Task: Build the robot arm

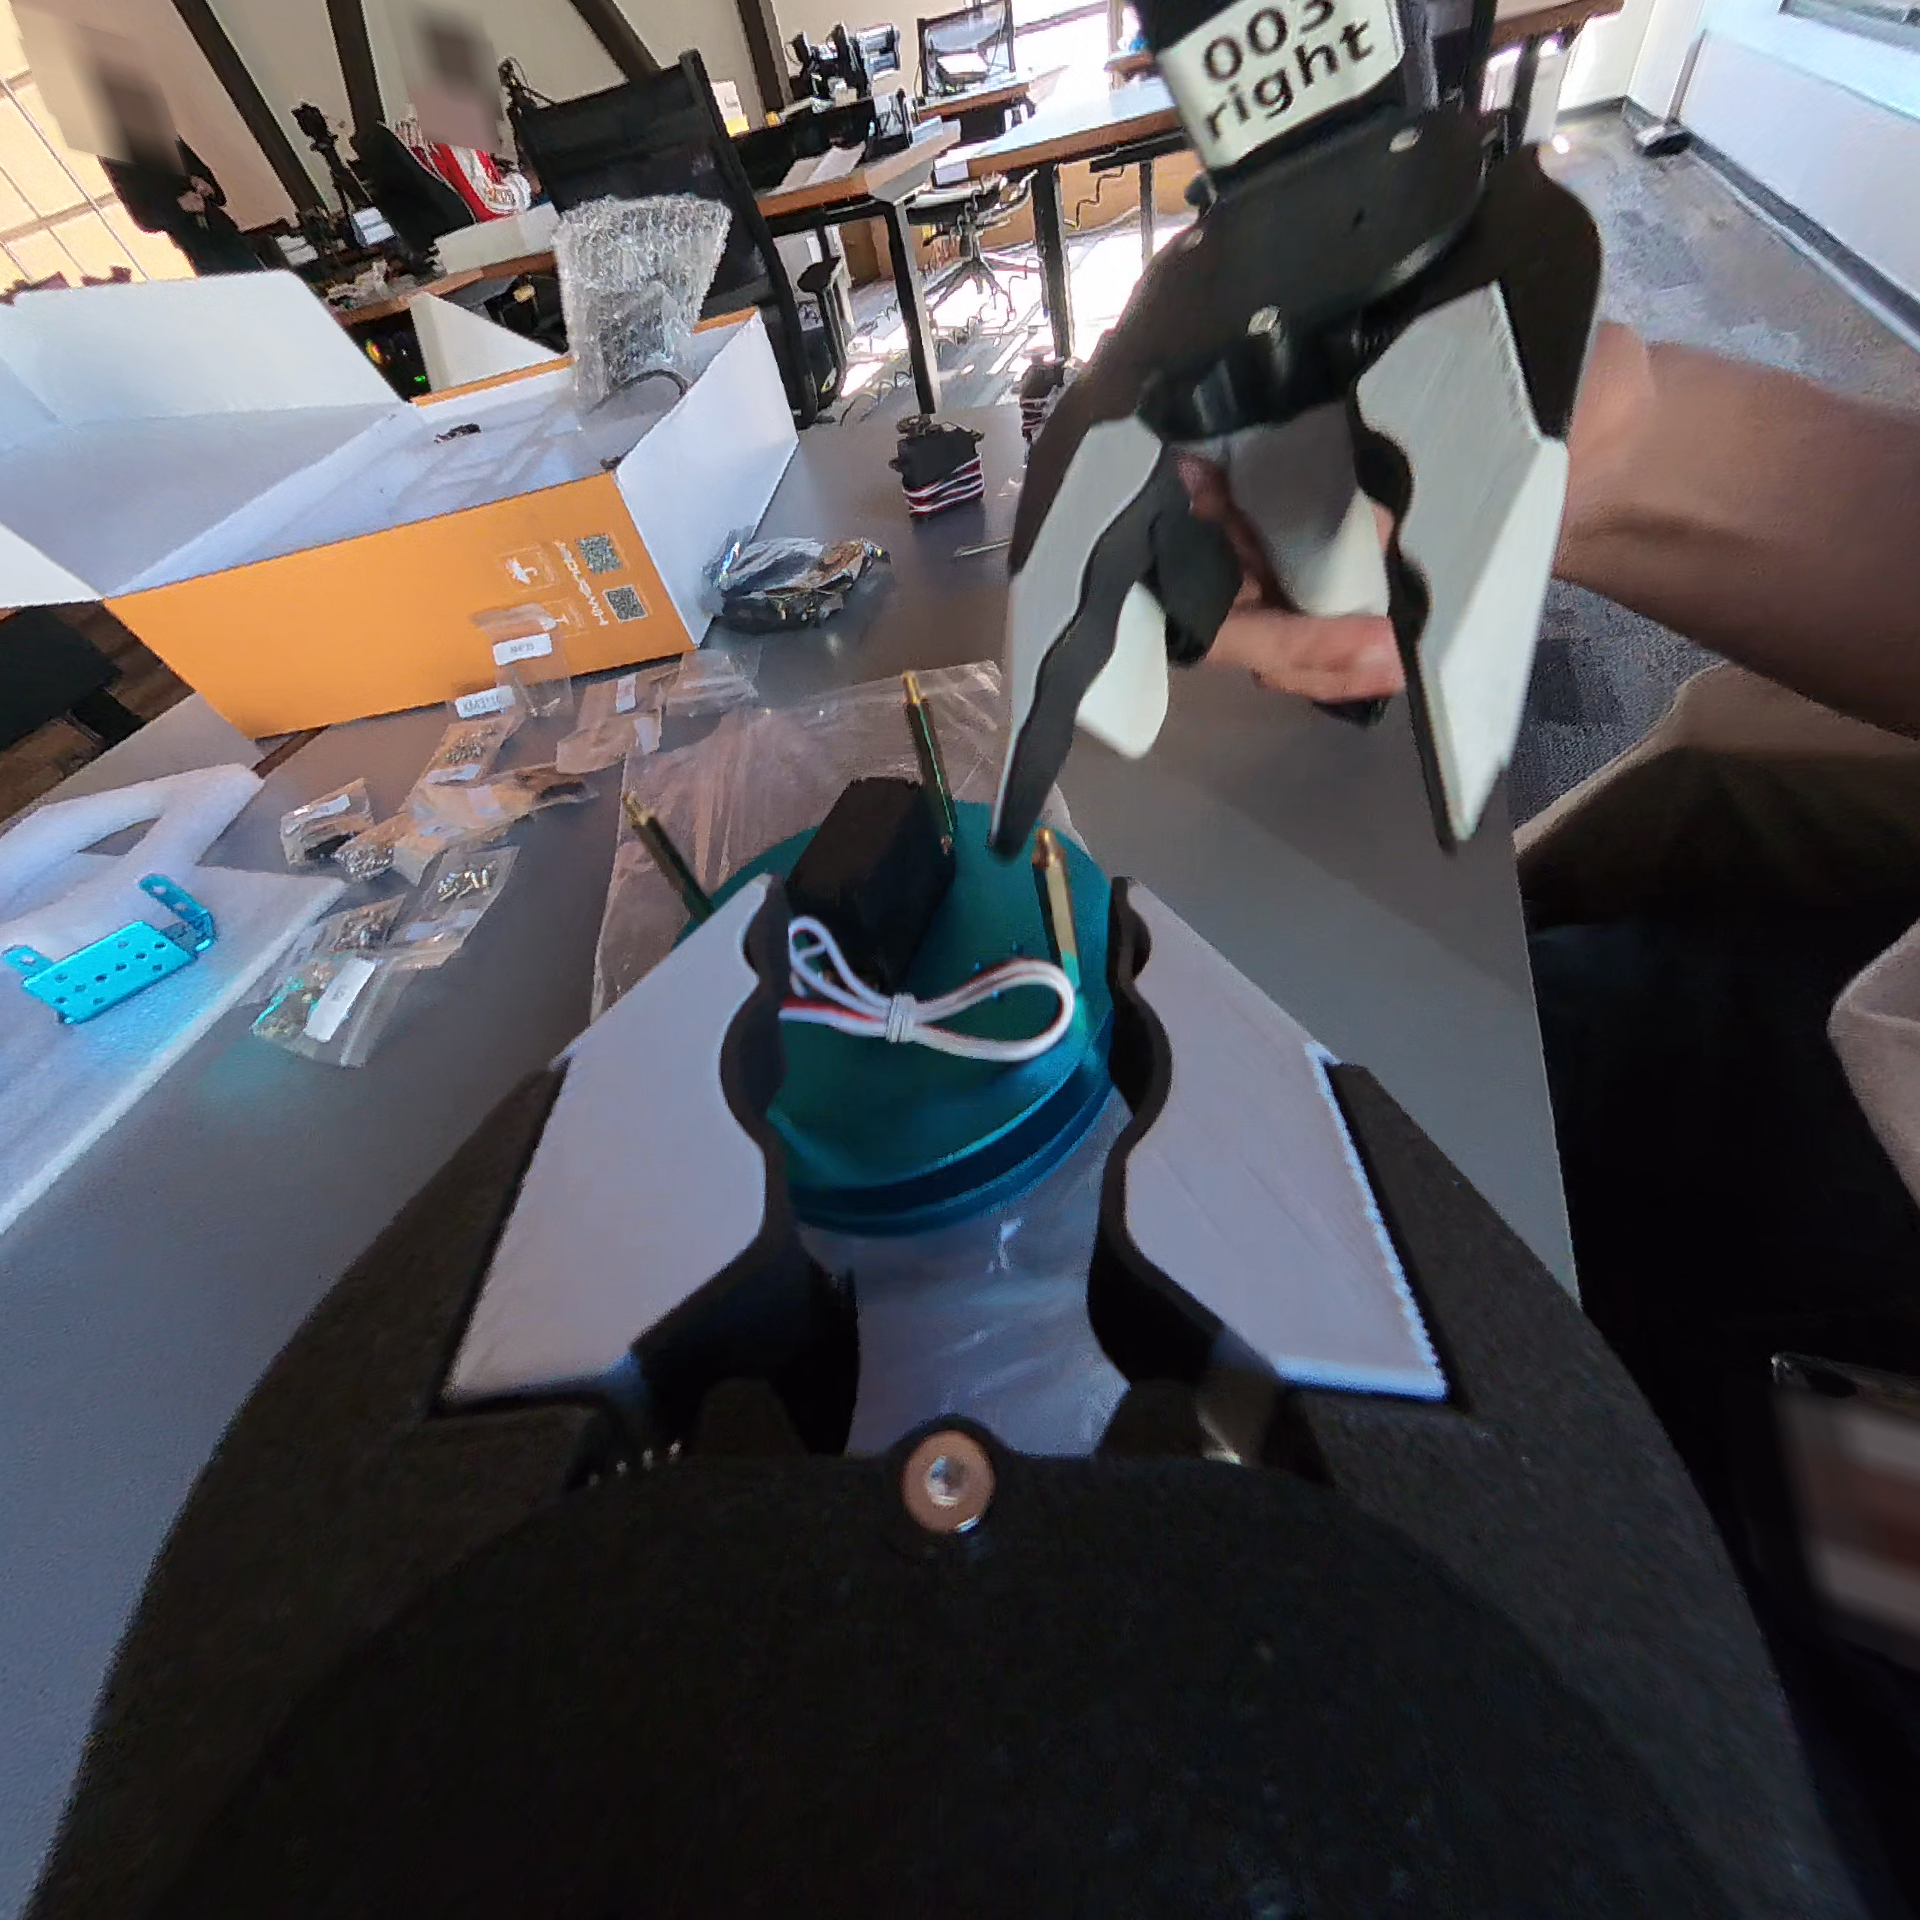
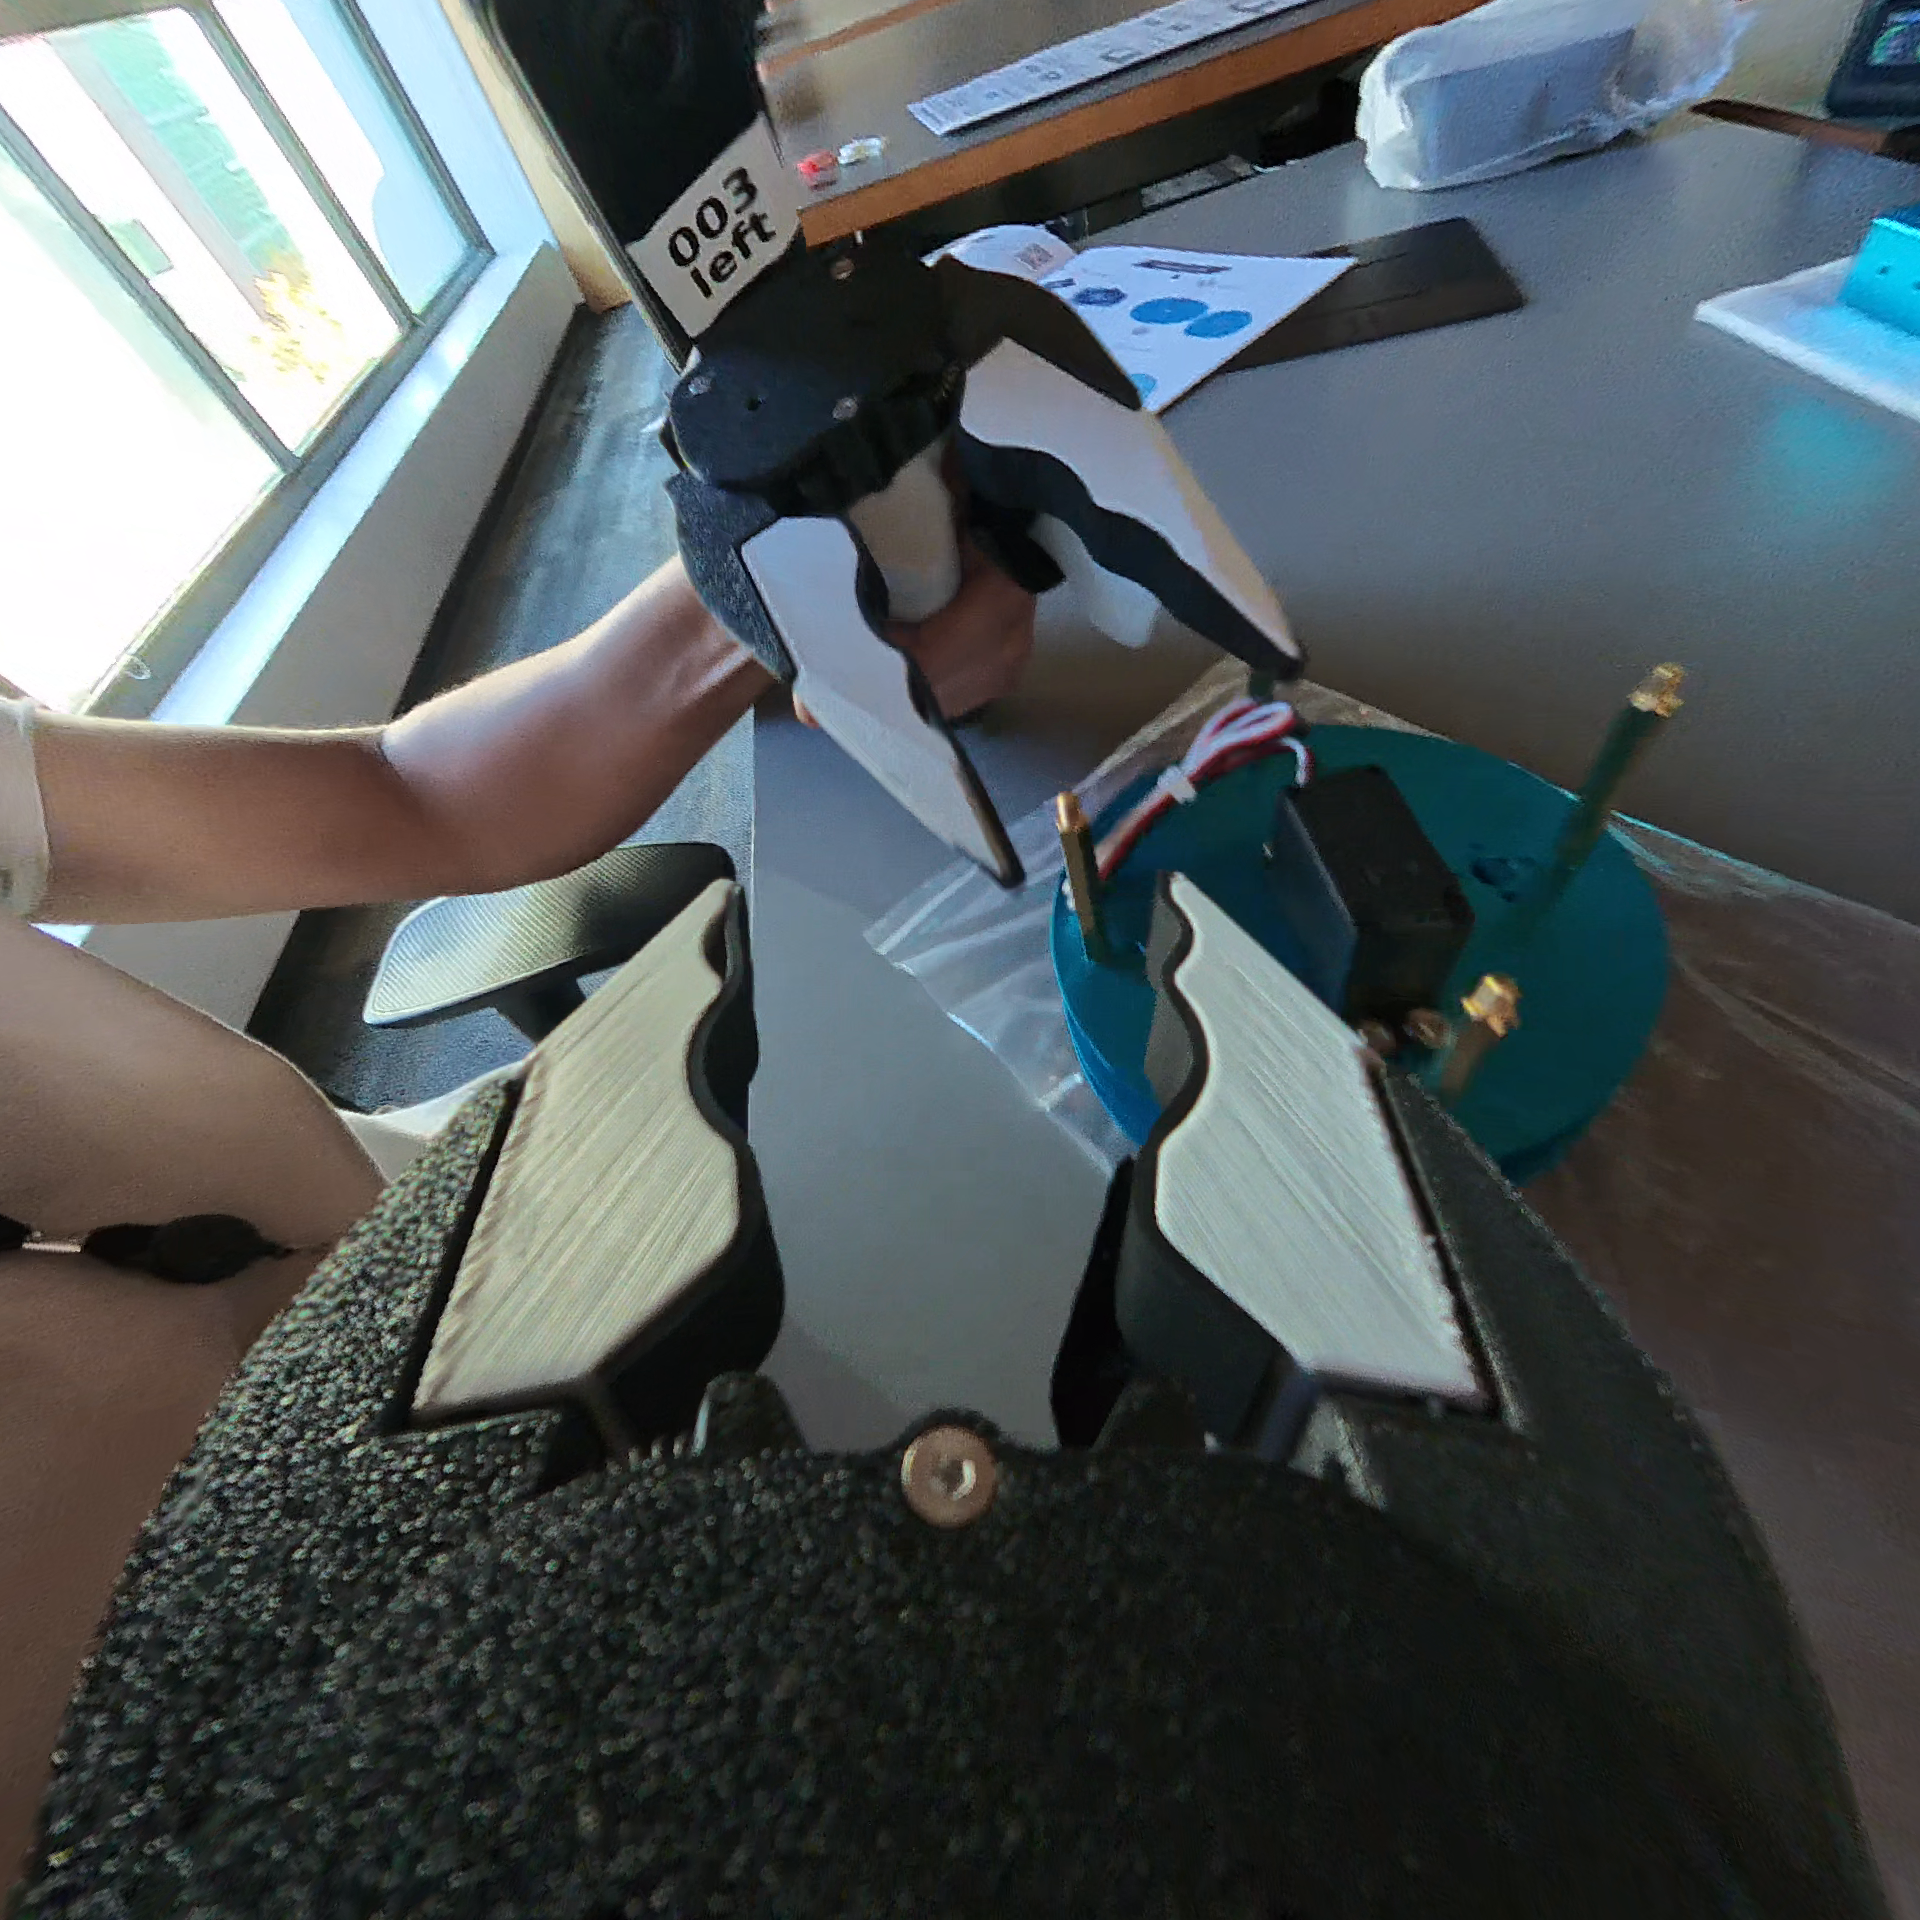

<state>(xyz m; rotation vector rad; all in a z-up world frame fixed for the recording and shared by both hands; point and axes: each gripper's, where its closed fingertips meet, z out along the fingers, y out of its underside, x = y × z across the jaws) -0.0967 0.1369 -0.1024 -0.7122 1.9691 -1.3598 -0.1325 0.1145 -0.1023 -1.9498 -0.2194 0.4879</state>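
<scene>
A teal round disc [image 1: 935,1122] lies on a clear plastic bag [image 1: 790,748] on the grey table. It carries a black servo [image 1: 873,883], a red-and-white wire bundle [image 1: 935,1013] and brass standoffs [image 1: 1055,894]. My left gripper [image 1: 940,904] is open, its fingers on either side of the disc; I cannot tell if they touch it. My right gripper [image 2: 951,904] is open and empty, its right finger by the disc [image 2: 1507,935] and servo [image 2: 1382,894]. In the left wrist view the right gripper [image 1: 1226,842] has one tip down by a standoff. The left gripper [image 2: 1143,769] shows opposite.
An open orange-and-white box [image 1: 395,603], small bags of screws [image 1: 416,862], a blue bracket [image 1: 114,961] on white foam, a dark bag [image 1: 800,582] and another servo [image 1: 935,468] lie on the table [image 1: 312,1299]. A printed sheet [image 2: 1195,301] and black strip [image 2: 1403,291] lie beyond. Between my left fingertips and the blue bracket [image 1: 114,961] there is roughly 30 cm.
</scene>
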